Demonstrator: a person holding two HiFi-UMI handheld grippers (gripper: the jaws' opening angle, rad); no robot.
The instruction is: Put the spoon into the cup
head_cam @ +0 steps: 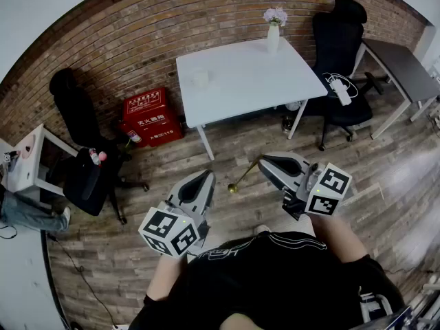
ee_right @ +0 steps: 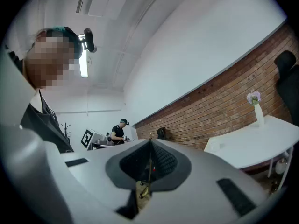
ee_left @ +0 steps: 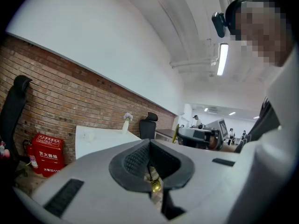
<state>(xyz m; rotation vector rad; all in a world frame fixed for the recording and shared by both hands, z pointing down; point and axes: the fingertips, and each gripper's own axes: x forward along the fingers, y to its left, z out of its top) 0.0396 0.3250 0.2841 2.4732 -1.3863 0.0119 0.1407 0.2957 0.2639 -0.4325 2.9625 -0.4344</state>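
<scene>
Head view, left to right. A black office chair (head_cam: 81,150) stands at the far left on the wooden floor (head_cam: 227,133). To its right, a red box (head_cam: 150,116) sits against the brick wall. A white table (head_cam: 251,88) occupies the far centre. The cup (head_cam: 201,79) rests on the table's left part and a vase (head_cam: 273,36) with pale flowers stands at its far right edge. The 2 are well apart.

Near the person (head_cam: 268,280), the left gripper (head_cam: 205,176) is held over the floor. In the left gripper view its 2 jaws meet along a closed seam with nothing clamped. A small gold glint shows low in the slit, and what it is cannot be told.

Just right of this gripper's tip, and apart from it, lies the bowl end of the gold spoon (head_cam: 243,175). The spoon slants up to the right into the right gripper (head_cam: 262,160). In the right gripper view, these jaws are pressed onto the thin handle, which runs upright along the seam. The spoon hangs above the floor, on the near side of the table and well short of the cup.

A 2nd black chair (head_cam: 340,43) and a grey desk (head_cam: 402,67) stand at the far right.
</scene>
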